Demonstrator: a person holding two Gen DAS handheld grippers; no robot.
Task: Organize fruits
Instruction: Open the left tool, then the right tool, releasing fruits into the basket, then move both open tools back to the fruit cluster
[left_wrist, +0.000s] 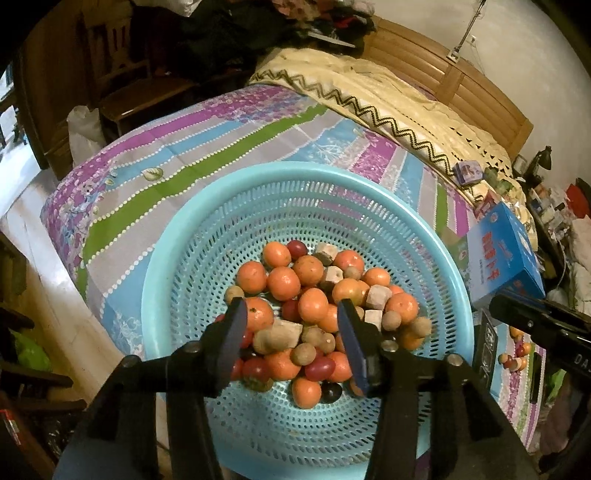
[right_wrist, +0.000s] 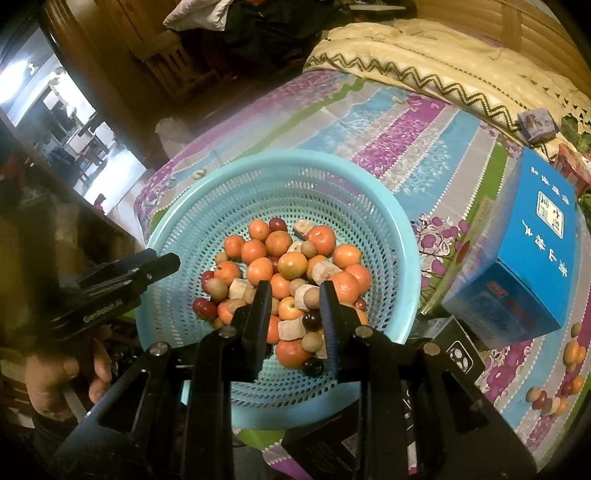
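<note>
Hovering over the fruit heap, the left gripper (left_wrist: 291, 314) is standing partly open with nothing pressed between its blue-padded fingers (left_wrist: 236, 325); mandarins (left_wrist: 283, 283), brown longans (left_wrist: 391, 320), dark red cherry tomatoes (left_wrist: 320, 368) and pale cut chunks (left_wrist: 377, 295) are lying just beyond its tips, all heaped in the turquoise colander basket (left_wrist: 177, 280). To pick well, it is probably best aiming at one exposed fruit on top of the heap, coming straight down so neighbours are not rolling away. From the right wrist, the right gripper (right_wrist: 293, 295) is holding its jaws at a narrow gap with nothing gripped, poised over the near side of the same basket (right_wrist: 399, 236). A small apple-like fruit (right_wrist: 290, 308) is showing between and beyond its fingers. To its right, a blue carton (right_wrist: 532, 258) is resting on the floral sheet (right_wrist: 424, 147), and a few sorted fruits (right_wrist: 554, 391) are sitting further right.
</note>
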